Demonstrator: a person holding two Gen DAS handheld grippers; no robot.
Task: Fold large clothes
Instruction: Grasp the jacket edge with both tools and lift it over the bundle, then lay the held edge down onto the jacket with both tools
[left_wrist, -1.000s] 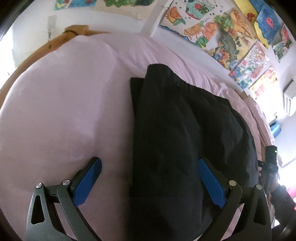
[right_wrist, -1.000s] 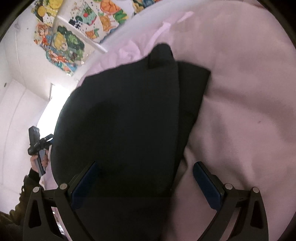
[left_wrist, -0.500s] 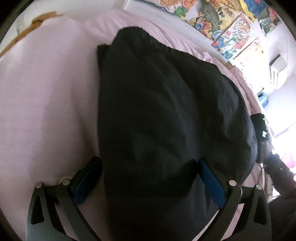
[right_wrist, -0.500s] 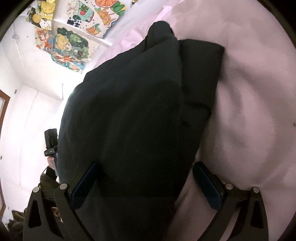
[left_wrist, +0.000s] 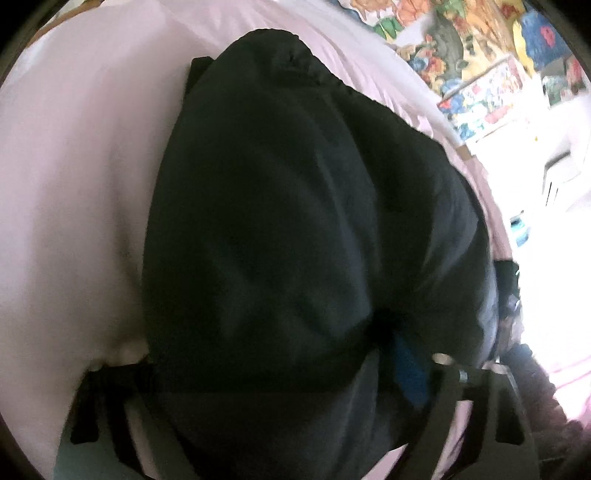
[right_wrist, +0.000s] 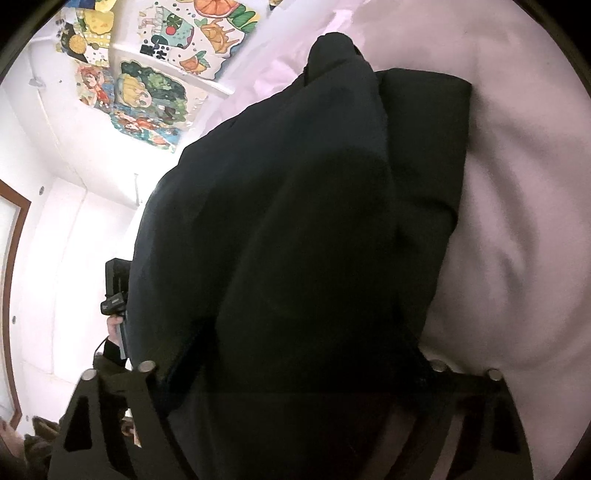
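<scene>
Bulky black padded garment (left_wrist: 303, 229) on pink bed sheet (left_wrist: 74, 184); soft, puffy, slippery, likely light — take its near hem; left gripper (left_wrist: 266, 373) and right gripper (right_wrist: 291, 354) jaws just closing around it at six o'clock; clamp unclear.

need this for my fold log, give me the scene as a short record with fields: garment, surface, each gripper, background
garment: black garment, bulky and partly folded, lying in layers
surface: pink bedsheet under it
left gripper: jaws have just been closing, near edge of the garment between them
right gripper: jaws have just been closing, garment's near edge between them
grip: cannot tell whether the pads press yet
background: colourful drawings on a white wall
</scene>
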